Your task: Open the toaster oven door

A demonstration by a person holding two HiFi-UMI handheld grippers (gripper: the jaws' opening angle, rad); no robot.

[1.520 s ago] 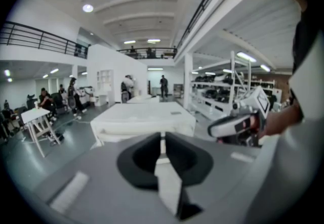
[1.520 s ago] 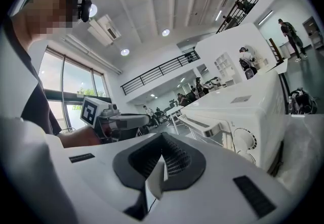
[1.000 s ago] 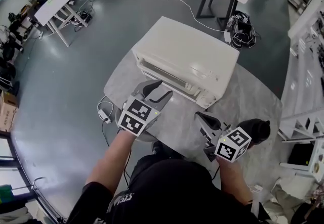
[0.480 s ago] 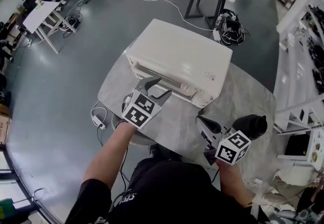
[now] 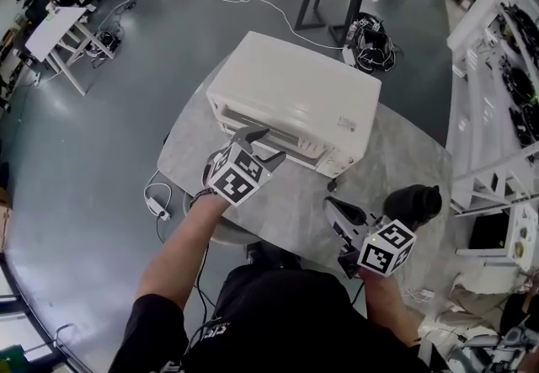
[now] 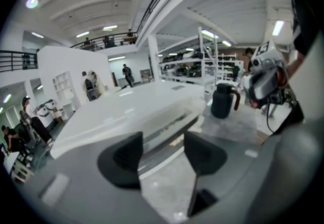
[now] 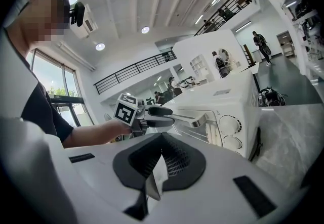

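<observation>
So the white toaster oven point(image 5: 295, 93) sits toward the far side of a round grey marble-look worktop point(image 5: 290, 207), front facing the person, and as far as I can see the door point(image 5: 268, 129) is closed. The left gripper point(image 5: 263, 148) is right up at the front of the oven, at the left end of the door near the top edge where the shiny handle point(image 7: 200, 118) runs. Its jaws have just been opening and now stand wide apart. In the left gripper view the handle bar shows in the gap between them, but the pads aren't pressing on it, so it's not gripping anything. From the right gripper view, the left gripper's black jaws seem to sit just over the handle's end, though I can't tell if they actually touch it. The right gripper point(image 5: 341, 213) is off to the right near the edge of the worktop, well apart from the oven, with its jaws closed together and nothing between them. There's also a black jug point(image 5: 413, 205) on the worktop just beside the right gripper, and two round knobs point(image 7: 230, 128) on the right side of the oven's front.
</observation>
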